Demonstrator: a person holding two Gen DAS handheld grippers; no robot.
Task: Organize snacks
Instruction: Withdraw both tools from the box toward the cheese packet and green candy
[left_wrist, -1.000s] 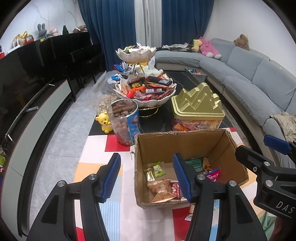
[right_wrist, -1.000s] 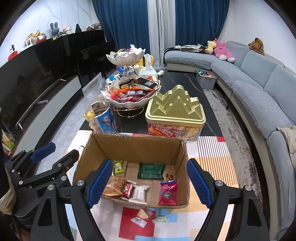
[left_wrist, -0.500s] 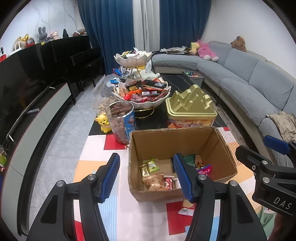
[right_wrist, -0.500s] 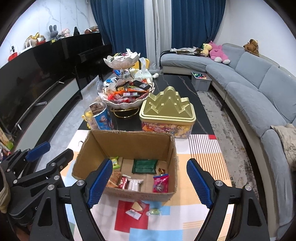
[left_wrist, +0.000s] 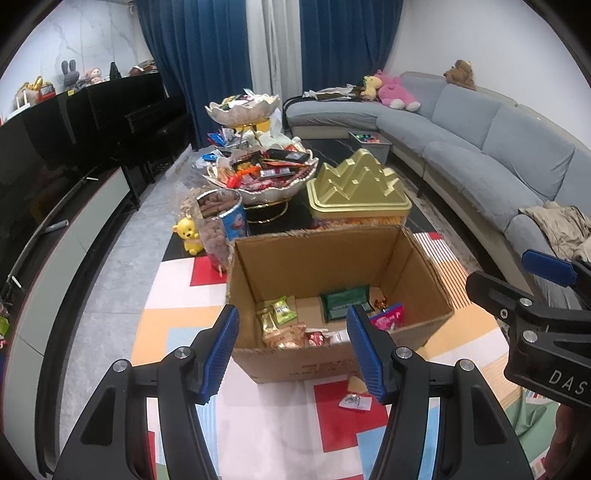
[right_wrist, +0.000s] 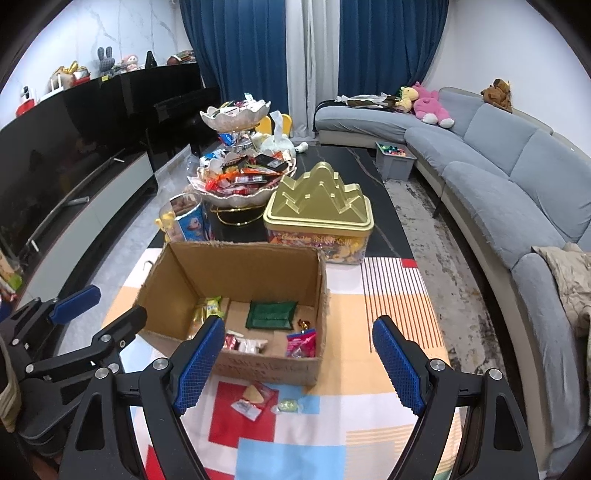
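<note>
Left gripper (left_wrist: 291, 349): I see both blue pads spread apart, nothing between them; it hangs above the patterned mat, aimed at the near wall of the cardboard box (left_wrist: 306, 360).
Right gripper (right_wrist: 297, 360): jaws stand wide, empty; near its left pad sits the box's front right corner.
Snacks in box: green packet (right_wrist: 271, 314), pink packet (right_wrist: 302, 343), gold wrappers (left_wrist: 267, 321), all on the box floor, beyond my fingertips.
Loose snacks: yellow wedge (right_wrist: 255, 394), white wrapper (right_wrist: 243, 408), green candy (right_wrist: 286, 406) on the mat (right_wrist: 354, 417), just before the box, between and below the right jaws.
Behind box: gold tin (right_wrist: 317, 201), tiered snack bowl (right_wrist: 242, 177).
</note>
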